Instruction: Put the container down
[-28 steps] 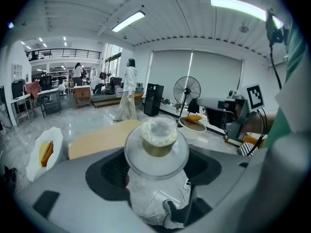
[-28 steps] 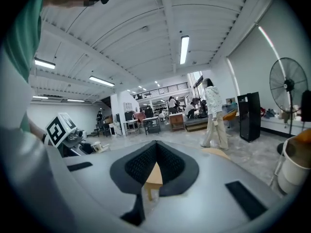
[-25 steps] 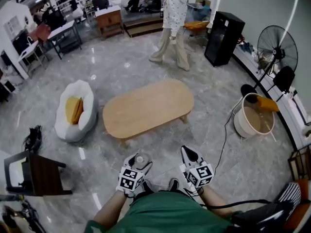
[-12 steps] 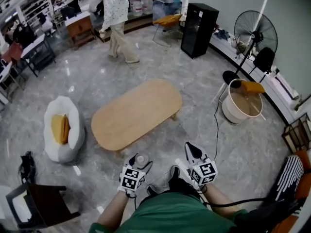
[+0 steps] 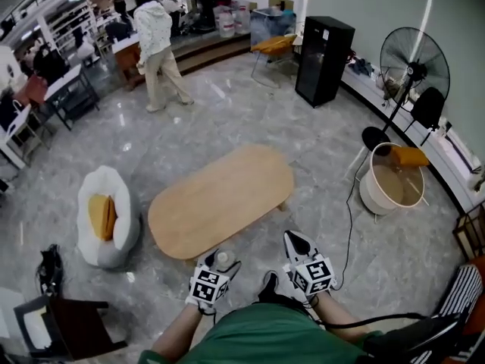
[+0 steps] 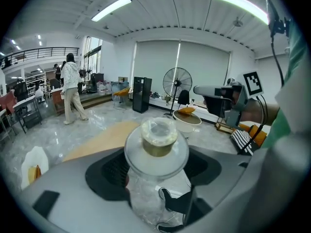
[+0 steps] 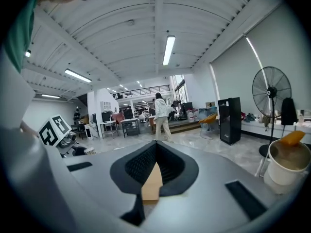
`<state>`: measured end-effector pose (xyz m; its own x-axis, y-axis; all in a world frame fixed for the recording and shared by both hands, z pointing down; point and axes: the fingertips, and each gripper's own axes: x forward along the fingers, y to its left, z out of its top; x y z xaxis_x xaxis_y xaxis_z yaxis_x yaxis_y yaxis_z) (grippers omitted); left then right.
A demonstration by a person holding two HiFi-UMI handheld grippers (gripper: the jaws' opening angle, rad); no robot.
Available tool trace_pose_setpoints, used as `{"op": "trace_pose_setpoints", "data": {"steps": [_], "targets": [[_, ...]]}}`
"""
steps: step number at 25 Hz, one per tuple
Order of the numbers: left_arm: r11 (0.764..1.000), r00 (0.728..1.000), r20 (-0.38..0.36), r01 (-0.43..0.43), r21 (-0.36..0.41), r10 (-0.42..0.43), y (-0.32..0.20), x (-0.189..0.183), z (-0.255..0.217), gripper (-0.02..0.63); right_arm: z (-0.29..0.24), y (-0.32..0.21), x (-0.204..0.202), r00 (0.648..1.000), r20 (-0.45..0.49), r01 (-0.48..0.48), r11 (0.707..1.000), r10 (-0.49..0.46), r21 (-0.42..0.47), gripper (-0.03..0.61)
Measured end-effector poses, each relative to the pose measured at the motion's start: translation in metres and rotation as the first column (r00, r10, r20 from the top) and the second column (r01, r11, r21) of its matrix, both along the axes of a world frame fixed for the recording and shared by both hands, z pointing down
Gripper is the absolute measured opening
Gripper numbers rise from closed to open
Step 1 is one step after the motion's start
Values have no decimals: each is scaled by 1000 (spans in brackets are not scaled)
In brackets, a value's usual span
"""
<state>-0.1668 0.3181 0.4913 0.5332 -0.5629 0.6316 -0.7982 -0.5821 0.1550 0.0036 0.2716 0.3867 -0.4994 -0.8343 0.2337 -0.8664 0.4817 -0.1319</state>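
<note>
A clear container (image 5: 222,258) with a round lid and a knob on top sits between the jaws of my left gripper (image 5: 220,265), which is shut on it. In the left gripper view the container (image 6: 156,147) stands upright and fills the middle, the dark pads (image 6: 108,171) pressed to its sides. My right gripper (image 5: 293,240) is close beside it on the right, shut with nothing in it; its jaws (image 7: 155,147) meet at the tips. Both hang low near my body, just short of the near end of the oval wooden table (image 5: 220,199).
A white beanbag seat with a yellow cushion (image 5: 106,217) lies left of the table. A white round tub (image 5: 392,185), a standing fan (image 5: 414,59) and a black cabinet (image 5: 324,48) are at the right. A dark chair (image 5: 64,326) is lower left. A person (image 5: 155,45) walks at the back.
The person at the back has walked from the right to the left. The view has swung, and the table now lies a little closer. Both grippers keep their places, the left still holding the container.
</note>
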Motion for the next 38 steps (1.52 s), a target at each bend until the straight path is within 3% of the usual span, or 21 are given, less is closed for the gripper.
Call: {"op": "trace_pose_setpoints", "data": {"steps": [8,19,29,38], "targets": [[999,999,17,51,5,-51,-82,52,-9,339,-11,-92,58,998,48,37,999,-38,23,14],[1000,998,55,1,-12,0,-156,111,-5,339,-6,-165,128,996,85,-31,999,30,13,14],[997,996,46,-75,-12,76,-258,132,21,339,11,-238,145,997,3,-75,997,75,-12,14],[991,989,62,-132,-29,134,-384,113,72,339,33,-350,129,992,-88,-94,992,87,-88,14]]}}
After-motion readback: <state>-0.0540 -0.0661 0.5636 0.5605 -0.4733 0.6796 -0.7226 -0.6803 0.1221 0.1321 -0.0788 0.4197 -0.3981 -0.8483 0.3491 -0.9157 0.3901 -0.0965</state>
